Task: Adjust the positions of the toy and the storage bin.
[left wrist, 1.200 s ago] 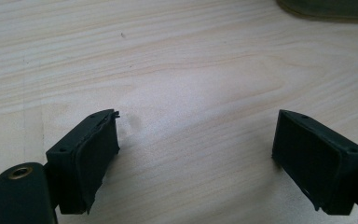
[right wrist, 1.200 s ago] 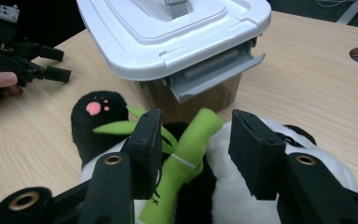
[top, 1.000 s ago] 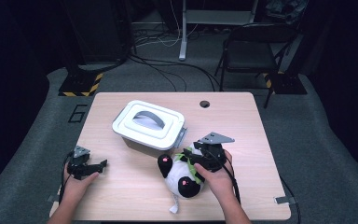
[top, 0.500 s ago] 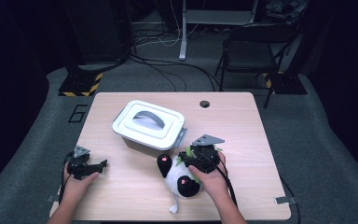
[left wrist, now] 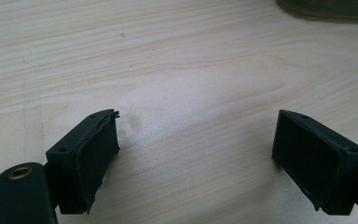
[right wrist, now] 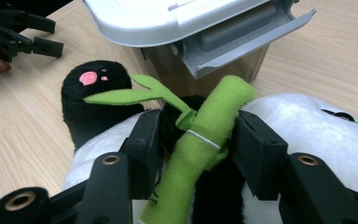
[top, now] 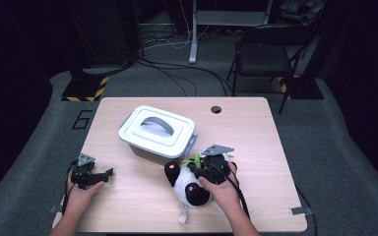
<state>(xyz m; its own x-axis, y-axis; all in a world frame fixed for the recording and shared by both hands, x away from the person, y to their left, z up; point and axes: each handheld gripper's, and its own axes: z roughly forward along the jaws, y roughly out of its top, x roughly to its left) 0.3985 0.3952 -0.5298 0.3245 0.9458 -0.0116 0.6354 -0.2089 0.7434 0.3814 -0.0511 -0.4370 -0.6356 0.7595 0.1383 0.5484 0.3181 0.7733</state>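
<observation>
A black-and-white plush panda (top: 193, 191) lies on the wooden table (top: 256, 128) in front of a closed white-lidded box (top: 157, 130). My right gripper (top: 195, 169) is on top of it. In the right gripper view the gripper (right wrist: 196, 128) has the panda's green bamboo stick (right wrist: 212, 123) and a black arm between its pads. The jaws have just been closing and now press on both sides. A black foot with a pink pad (right wrist: 93, 86) sticks up at the left. My left gripper (top: 107, 174) rests on the table at the left, open (left wrist: 196, 140) over bare wood.
The box's grey latch flap (right wrist: 247, 37) hangs open just beyond the panda. A round cable hole (top: 216, 109) is in the table's far edge. A folding chair (top: 270, 44) and cables lie on the floor behind the table.
My right gripper has sunk a little and shifted left onto the panda, closing in on the bamboo. The left hand has stayed put.
</observation>
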